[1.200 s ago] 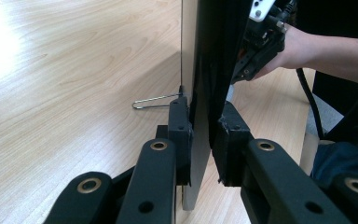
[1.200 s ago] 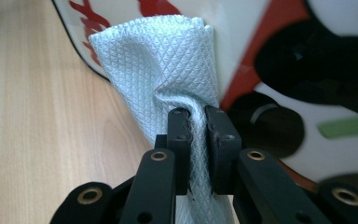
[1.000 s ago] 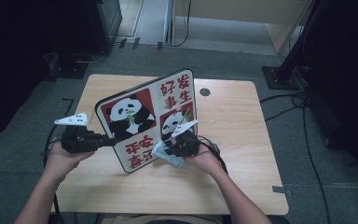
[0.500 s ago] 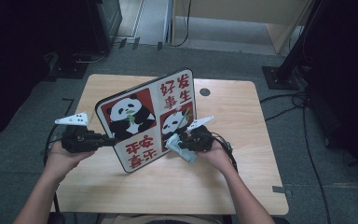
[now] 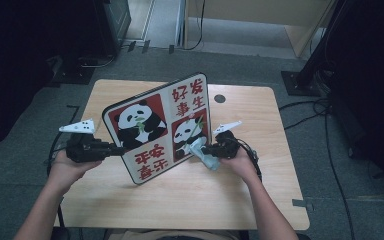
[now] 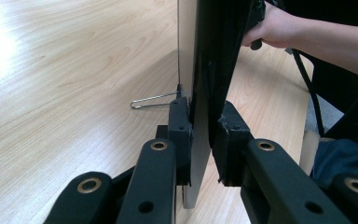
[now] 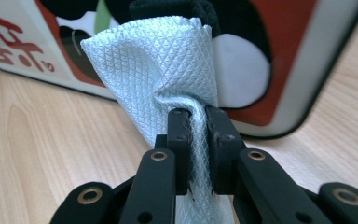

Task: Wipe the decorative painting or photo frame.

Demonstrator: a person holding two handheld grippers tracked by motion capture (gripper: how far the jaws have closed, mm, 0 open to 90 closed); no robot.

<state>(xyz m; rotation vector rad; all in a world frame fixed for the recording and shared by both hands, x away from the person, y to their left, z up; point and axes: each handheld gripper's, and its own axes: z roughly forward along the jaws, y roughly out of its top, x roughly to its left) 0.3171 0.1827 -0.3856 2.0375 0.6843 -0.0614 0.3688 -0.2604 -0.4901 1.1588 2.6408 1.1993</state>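
A square picture board (image 5: 155,127) with pandas and red characters stands tilted on the wooden table (image 5: 260,195). My left gripper (image 5: 115,149) is shut on the board's left edge; in the left gripper view both pads clamp the thin edge (image 6: 200,70) at the left gripper (image 6: 204,126). A thin wire stand (image 6: 151,99) pokes out behind the board. My right gripper (image 5: 206,149) is shut on a pale blue cloth (image 5: 200,154), which lies against the board's lower right face. In the right gripper view the cloth (image 7: 163,60) bunches up out of the right gripper (image 7: 196,123) against the board (image 7: 303,60).
A small dark hole (image 5: 219,98) sits in the tabletop behind the board. Cables (image 5: 310,120) and black stand bases (image 5: 300,82) lie on the floor to the right. Bare wood lies in front of the board up to the table's near edge.
My right gripper has carried the cloth rightward across the board's lower face. The left gripper and the board have stayed put.
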